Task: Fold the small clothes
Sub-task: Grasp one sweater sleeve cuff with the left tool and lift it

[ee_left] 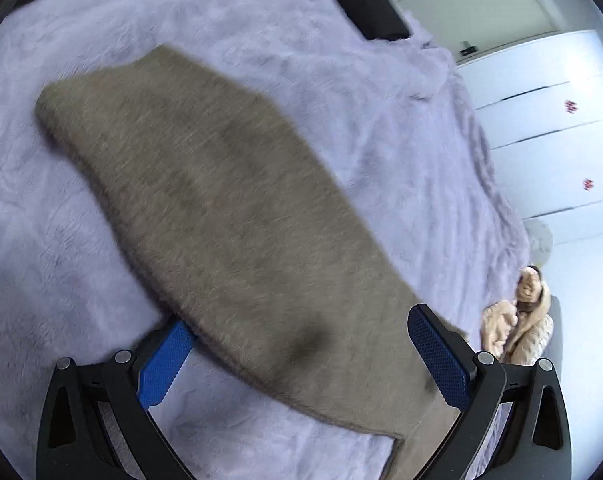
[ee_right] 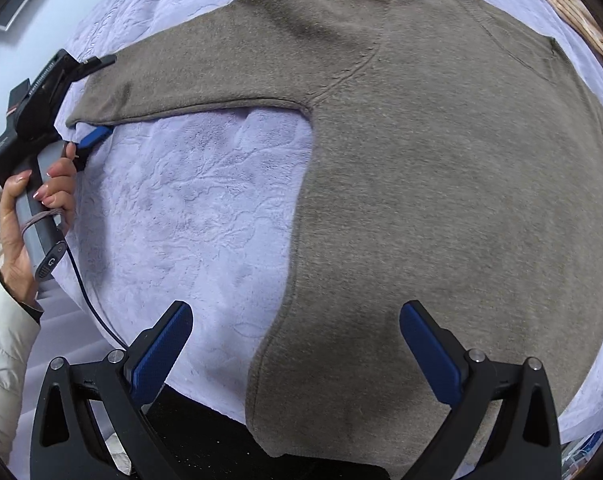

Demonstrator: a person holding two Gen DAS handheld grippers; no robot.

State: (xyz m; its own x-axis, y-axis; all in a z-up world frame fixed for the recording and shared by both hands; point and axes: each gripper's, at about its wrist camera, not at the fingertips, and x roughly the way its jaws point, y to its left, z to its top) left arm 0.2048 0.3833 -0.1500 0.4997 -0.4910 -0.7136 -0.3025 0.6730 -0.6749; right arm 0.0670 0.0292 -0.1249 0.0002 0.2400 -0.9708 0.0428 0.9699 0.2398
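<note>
1. Taupe knit fills both views: we have one sweater (ee_right: pixel 441 168) lying spread on the lavender blanket (ee_right: pixel 189 208), its body flat and one sleeve (ee_right: pixel 205 80) stretched out toward our left.

2. Our left gripper (ee_left: pixel 301 360) has its jaws wide apart with the sleeve end between them, one blue pad (ee_left: pixel 163 364) partly under the cloth and the other beside it (not clamped, as far as we can see). The picture is blurred here.

3. Our right gripper (ee_right: pixel 297 356) hangs over the sweater's lower edge, jaws spread and holding nothing.

4. What could go wrong, in our judgement:
   - The cuff may slide out if the left jaws close on too little fabric; fuzzy knit gives little purchase.
   - The lower pad could pinch the plush blanket together with the sleeve, so both lift.
   - Folding the sleeve across without the body pinned may drag the whole garment askew.

5. Counted: one sweater, one visible sleeve, two grippers, four blue pads, one hand (ee_right: pixel 29 208) in view, one blanket, and one peach-coloured bundle of cloth (ee_left: pixel 517 320) at the bed's edge.
</note>
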